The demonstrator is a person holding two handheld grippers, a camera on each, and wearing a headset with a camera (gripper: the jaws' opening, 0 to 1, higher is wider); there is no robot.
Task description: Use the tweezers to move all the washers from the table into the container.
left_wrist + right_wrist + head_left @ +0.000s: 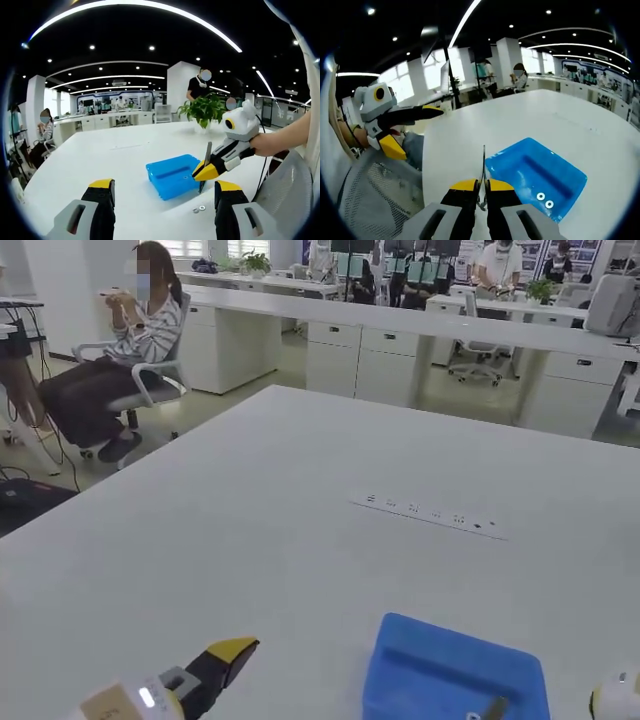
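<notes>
a: the container (pixel 535 172)?
b: bright blue all over, on a plain white table (pixel 250 540).
a: and the grippers?
b: left gripper (pixel 165 185) and right gripper (pixel 482 185) alike: black jaws tipped yellow, white and grey bodies.
a: the tweezers (pixel 483 162)?
b: dark grey metal. the washers (pixel 540 196) are silvery white.
a: anything patterned?
b: a seated person's top (pixel 150 335), striped dark and white. the plant (pixel 202 110) is green.
</notes>
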